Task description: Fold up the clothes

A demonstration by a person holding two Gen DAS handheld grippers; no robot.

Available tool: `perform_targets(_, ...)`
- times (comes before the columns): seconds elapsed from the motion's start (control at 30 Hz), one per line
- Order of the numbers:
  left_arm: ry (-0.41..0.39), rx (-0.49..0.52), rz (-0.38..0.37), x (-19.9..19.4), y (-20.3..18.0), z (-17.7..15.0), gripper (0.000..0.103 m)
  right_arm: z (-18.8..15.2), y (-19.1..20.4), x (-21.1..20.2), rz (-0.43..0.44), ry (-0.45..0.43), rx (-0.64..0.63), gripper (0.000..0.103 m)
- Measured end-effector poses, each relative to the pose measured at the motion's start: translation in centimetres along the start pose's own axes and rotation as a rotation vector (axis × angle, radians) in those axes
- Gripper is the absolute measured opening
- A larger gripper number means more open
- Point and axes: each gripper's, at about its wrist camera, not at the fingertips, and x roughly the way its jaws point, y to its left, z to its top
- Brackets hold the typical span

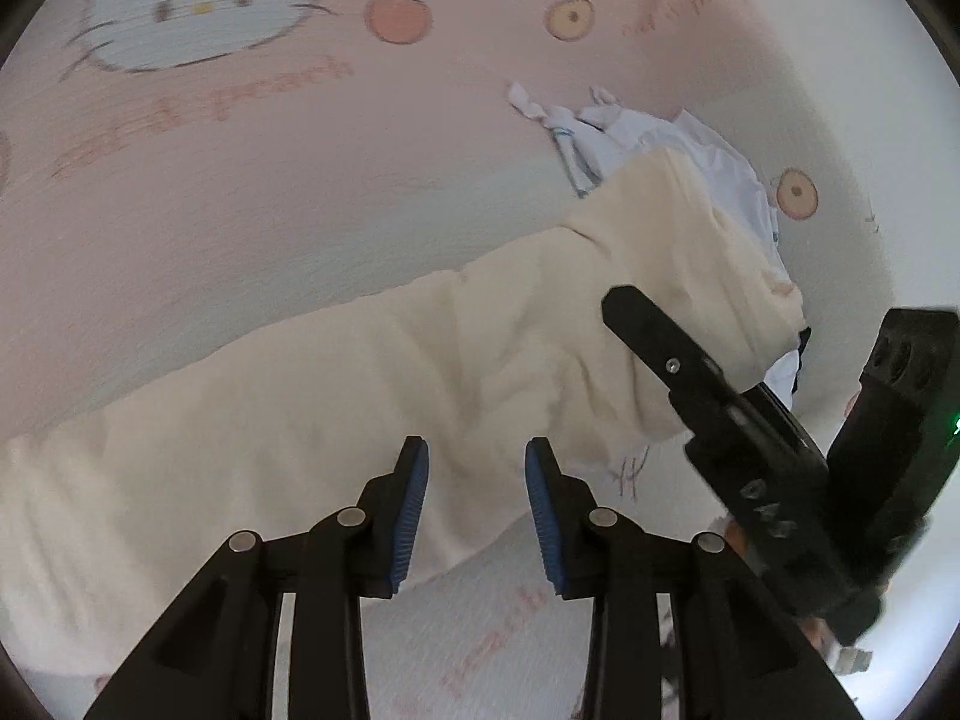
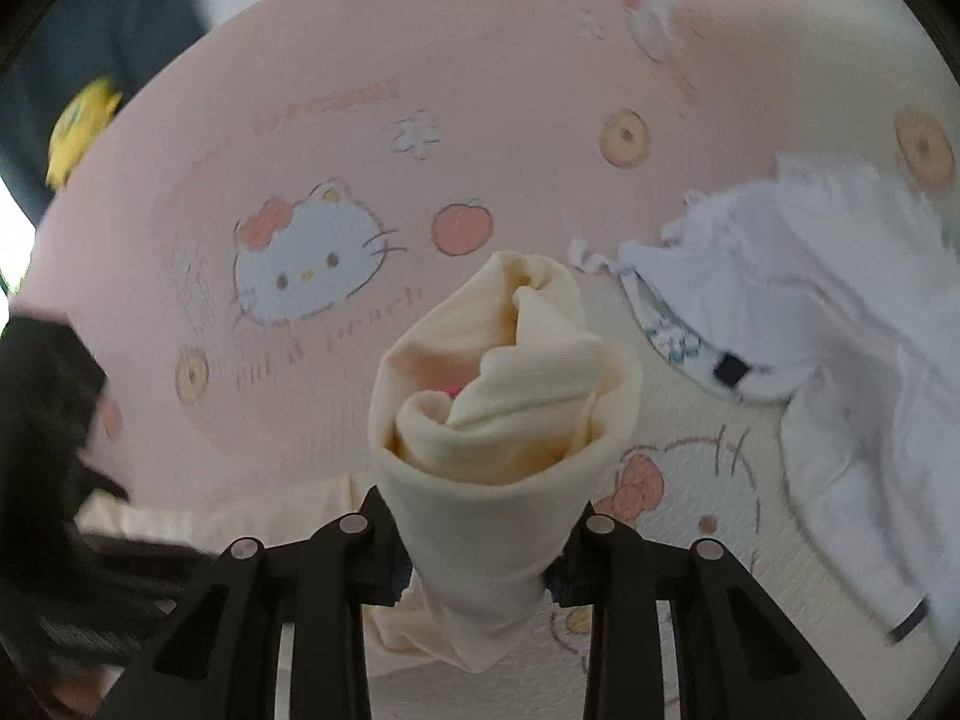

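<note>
The right gripper [image 2: 477, 546] pinches the bunched cream garment [image 2: 498, 396], while the left gripper [image 1: 477, 516] hovers above it, jaws spread.

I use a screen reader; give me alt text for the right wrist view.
The right gripper is shut on a bunched cream garment held above a pink cartoon-cat sheet. White clothes lie crumpled to the right.

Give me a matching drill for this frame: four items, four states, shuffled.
Items:
1. left tool
2. right tool
3. cream garment
4. white garment

States:
A. crumpled on the sheet, untouched
B. open, poised over cream fabric
C. stretched between the tools
D. shut on a cream bunch

Pairs: 1-B, 2-D, 3-C, 4-A
</note>
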Motion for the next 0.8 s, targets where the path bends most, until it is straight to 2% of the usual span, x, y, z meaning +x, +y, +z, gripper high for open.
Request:
perform_targets(0.1,-0.024,-0.068,-0.034,-1.8,2.0,-0.5,0.033,-0.6,2.3,-0.2,-0.053,-0.023,-0.143,0.031)
perform_targets(0.2,-0.016,-0.154,-0.127,-2.7,3.8,-0.2,0.058,-1.5,4.5,-0.2,-0.117,-0.042,-0.281,0.031)
perform_targets(0.23,-0.016,-0.165,-0.149,-2.9,4.1,-0.1,0.063,-2.0,5.3,0.0,-0.145,-0.047,-0.337,0.031)
perform_targets(0.3,-0.02,-0.164,-0.174,-3.4,4.5,-0.1,0.065,-2.7,6.5,0.4,-0.186,-0.052,-0.423,0.031)
perform_targets(0.5,-0.007,-0.115,-0.168,-2.5,3.6,0.5,0.065,-4.9,9.5,1.2,-0.271,-0.08,-0.652,0.031)
perform_targets(0.8,-0.033,-0.196,-0.25,-3.1,5.9,-0.1,0.065,-6.9,10.3,1.7,-0.269,-0.09,-0.824,0.031)
